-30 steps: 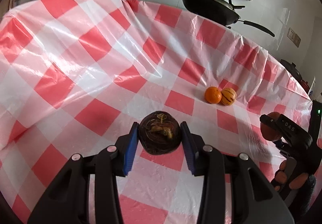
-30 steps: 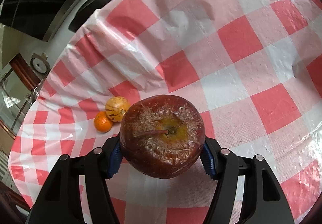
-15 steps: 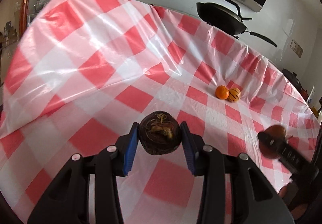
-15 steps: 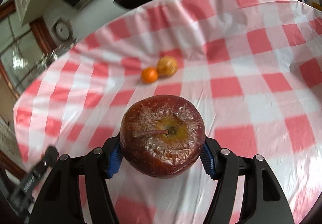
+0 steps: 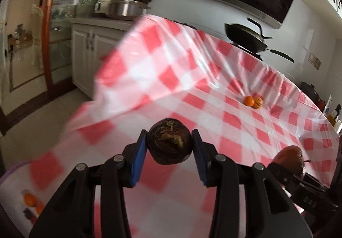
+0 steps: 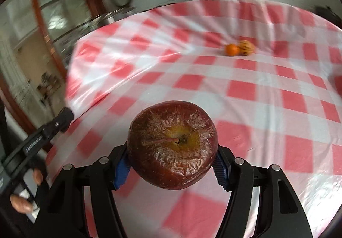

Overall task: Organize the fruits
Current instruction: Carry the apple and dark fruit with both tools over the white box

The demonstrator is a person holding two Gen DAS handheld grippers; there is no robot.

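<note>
L gripper point(image 5: 170, 149) clamped on dark fruit point(image 5: 170, 144) | R gripper point(image 6: 172, 160) clamped on apple point(image 6: 172, 145) | orange point(image 6: 232, 49) touching striped fruit point(image 6: 246, 47) on cloth point(image 6: 267, 97)

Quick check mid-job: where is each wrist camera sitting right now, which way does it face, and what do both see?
Left wrist: on the left gripper, facing across the checked table toward the wok; it holds a small dark fruit; right gripper at right edge.
Right wrist: on the right gripper, facing the same way, holding a wrinkled apple; left gripper and fingers at left.
Shared: orange, striped fruit, wok.
</note>
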